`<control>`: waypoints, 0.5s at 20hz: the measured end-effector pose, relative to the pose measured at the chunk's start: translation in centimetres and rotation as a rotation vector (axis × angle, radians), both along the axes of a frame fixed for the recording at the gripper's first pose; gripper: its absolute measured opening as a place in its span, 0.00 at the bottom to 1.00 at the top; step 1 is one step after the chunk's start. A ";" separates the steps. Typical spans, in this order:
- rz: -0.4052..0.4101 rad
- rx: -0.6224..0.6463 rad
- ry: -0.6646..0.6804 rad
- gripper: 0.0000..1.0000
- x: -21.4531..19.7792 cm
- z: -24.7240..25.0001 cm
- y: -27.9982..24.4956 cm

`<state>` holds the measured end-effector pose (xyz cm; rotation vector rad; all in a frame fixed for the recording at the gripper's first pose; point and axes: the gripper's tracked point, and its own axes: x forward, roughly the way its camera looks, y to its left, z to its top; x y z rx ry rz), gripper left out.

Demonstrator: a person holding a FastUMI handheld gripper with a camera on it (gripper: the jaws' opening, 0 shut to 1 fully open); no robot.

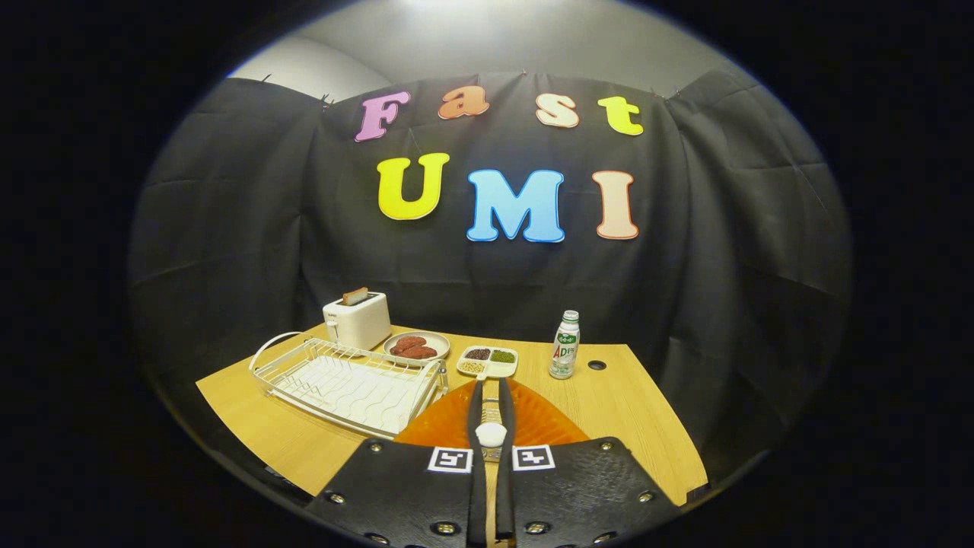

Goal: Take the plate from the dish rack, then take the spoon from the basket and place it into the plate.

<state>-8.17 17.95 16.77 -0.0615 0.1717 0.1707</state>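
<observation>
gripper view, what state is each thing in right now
gripper: fingers nearly together, clamped on a spoon
spoon: held between the fingers, above the orange plate
orange plate: flat on the table, under the fingers
dish rack: empty
toaster: bread sticking up from the slot
bottle: upright, capped
divided dish: filled

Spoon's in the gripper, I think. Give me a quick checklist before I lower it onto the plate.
1. Grip on the spoon: ok, gripper fingers are closed on it, white handle end between them.
2. Orange plate out of the dish rack: ok, it lies on the table beside the rack.
3. Spoon over the plate: ok, the plate lies directly below the fingers.
4. Plate surface free: ok where visible.
5. Sectioned snack tray just beyond the fingertips: cannot tell clearance.
6. Bottle upright and off to the side: ok.
</observation>
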 end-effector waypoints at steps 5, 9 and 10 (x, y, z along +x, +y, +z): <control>0.065 -0.003 0.057 0.05 0.1 -2.1 2.9; 0.133 -0.011 0.136 0.05 0.6 -4.7 5.6; 0.148 -0.012 0.154 0.05 0.6 -5.3 6.2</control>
